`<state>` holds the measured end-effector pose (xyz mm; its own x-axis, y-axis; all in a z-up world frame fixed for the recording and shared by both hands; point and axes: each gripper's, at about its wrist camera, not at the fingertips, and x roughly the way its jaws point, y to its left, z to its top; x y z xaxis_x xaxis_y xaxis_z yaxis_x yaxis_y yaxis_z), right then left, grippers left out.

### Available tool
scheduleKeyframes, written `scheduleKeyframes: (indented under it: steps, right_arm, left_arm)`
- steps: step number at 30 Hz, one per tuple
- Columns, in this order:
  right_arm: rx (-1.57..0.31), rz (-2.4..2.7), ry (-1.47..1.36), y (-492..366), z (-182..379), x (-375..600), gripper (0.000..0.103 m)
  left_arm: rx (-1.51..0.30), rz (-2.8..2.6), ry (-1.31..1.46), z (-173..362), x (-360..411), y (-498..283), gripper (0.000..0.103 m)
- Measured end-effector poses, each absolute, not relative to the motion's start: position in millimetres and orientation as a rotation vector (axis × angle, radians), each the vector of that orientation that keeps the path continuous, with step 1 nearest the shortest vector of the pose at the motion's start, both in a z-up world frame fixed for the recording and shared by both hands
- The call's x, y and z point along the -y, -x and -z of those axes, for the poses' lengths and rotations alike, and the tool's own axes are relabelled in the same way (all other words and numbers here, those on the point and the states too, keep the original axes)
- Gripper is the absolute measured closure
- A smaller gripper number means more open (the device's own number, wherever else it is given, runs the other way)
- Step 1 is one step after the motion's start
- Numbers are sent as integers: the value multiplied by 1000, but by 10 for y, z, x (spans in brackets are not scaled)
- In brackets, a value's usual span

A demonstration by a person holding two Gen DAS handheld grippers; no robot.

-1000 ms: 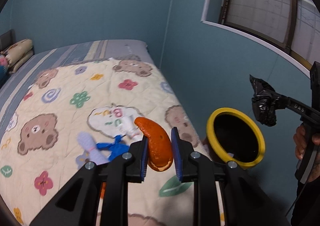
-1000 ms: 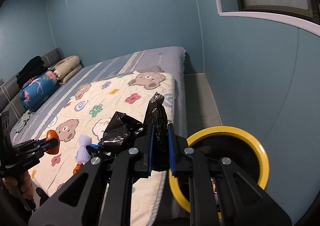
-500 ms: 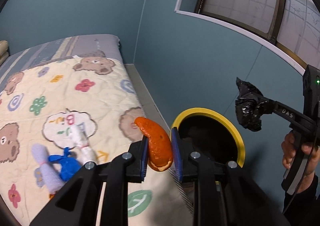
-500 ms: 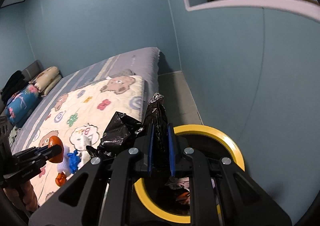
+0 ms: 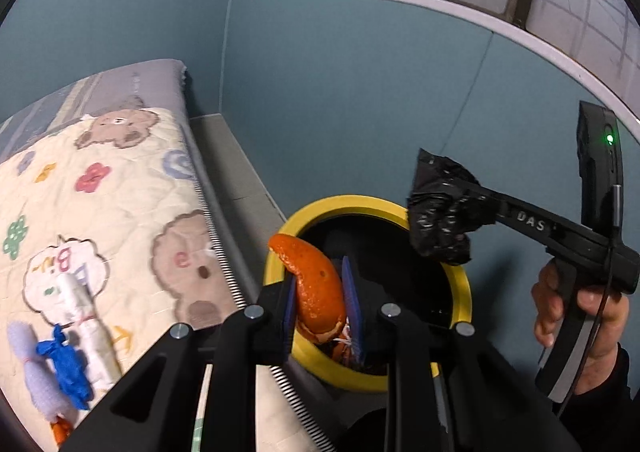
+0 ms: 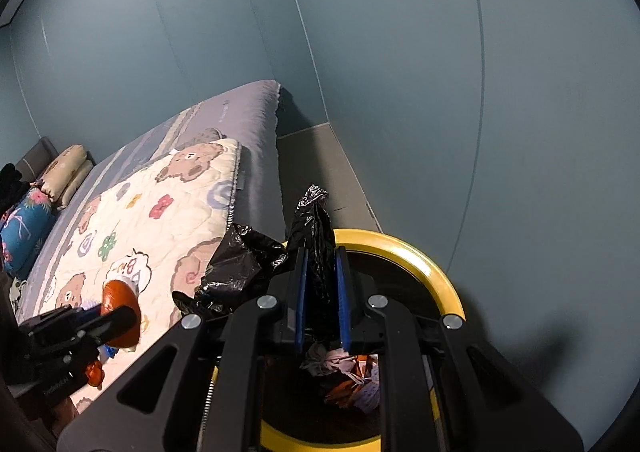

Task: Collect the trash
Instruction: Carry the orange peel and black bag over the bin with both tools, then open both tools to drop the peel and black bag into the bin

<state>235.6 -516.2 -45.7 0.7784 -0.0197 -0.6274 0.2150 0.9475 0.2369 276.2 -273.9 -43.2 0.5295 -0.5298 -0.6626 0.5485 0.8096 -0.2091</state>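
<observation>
While the orange peel [image 5: 318,288] sits pinched in the left gripper [image 5: 319,310] over the near edge of the yellow bin [image 5: 462,284], the right gripper [image 6: 322,292] squeezes a crumpled black bag [image 6: 316,228] above the same bin. Some scraps, maybe paper and peel, lie inside. More trash [image 5: 66,364] waits on the bear blanket [image 5: 132,208] beside it.

- peel [image 5: 318,284]: orange
- bag [image 6: 316,244]: glossy black
- bin [image 5: 376,204]: yellow rim
- quilt [image 5: 120,212]: cream, bears and flowers
- wall [image 5: 340,92]: teal
</observation>
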Motion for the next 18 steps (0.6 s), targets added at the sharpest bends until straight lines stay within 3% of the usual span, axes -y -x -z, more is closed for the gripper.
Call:
scheduleKeyframes:
  steps: [14,18]
  right_arm:
    - [-776,207,-420,-2695,1073,5517,89]
    - [-798,216,-431,-2719,1155,5525,83]
  left_arm:
    - [-894,679,-32,894,3212,-2935,81]
    - [-896,664,-29,933,3235,-2926,65]
